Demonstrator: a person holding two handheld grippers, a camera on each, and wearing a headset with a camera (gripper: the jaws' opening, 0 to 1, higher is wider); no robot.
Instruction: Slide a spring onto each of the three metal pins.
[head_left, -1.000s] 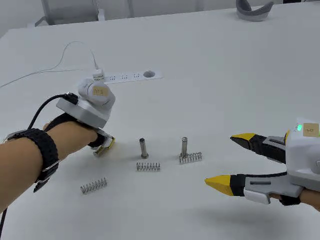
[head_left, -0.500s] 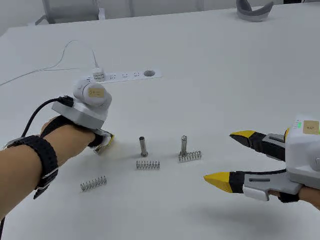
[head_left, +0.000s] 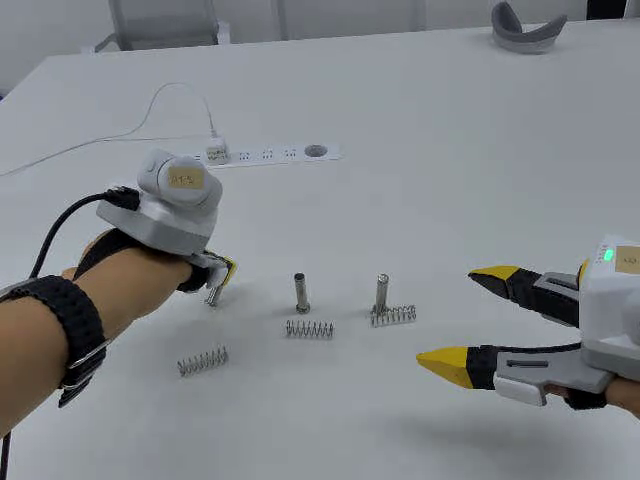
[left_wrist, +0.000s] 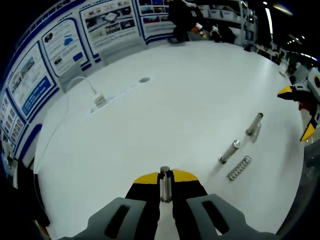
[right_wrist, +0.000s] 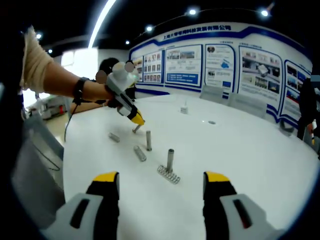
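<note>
**Clamps the held pin (head_left: 212, 294) in the left gripper (head_left: 220, 276), spreads the right gripper (head_left: 465, 315)**

Holds the left gripper low over the white table (head_left: 450, 150), at the left end of the row of parts, jaws clenched on the held pin, pointing down from the yellow tips. Cannot tell contact between its lower end and the table. Holds the right gripper at the right, well apart from the parts, jaws released and spread wide, aimed towards the row. Has the middle pin (head_left: 300, 292) and the right pin (head_left: 381, 290) standing upright on their bases, near each other. Has all three springs lying flat on the table, none of them on a pin: the left spring (head_left: 203, 361) in front of the left gripper, the middle spring (head_left: 309, 328) just in front of the middle pin, the right spring (head_left: 393, 316) beside the base of the right pin, touching it or nearly so. Has a power strip (head_left: 265, 155) lying farther back, beyond the left gripper.
</note>
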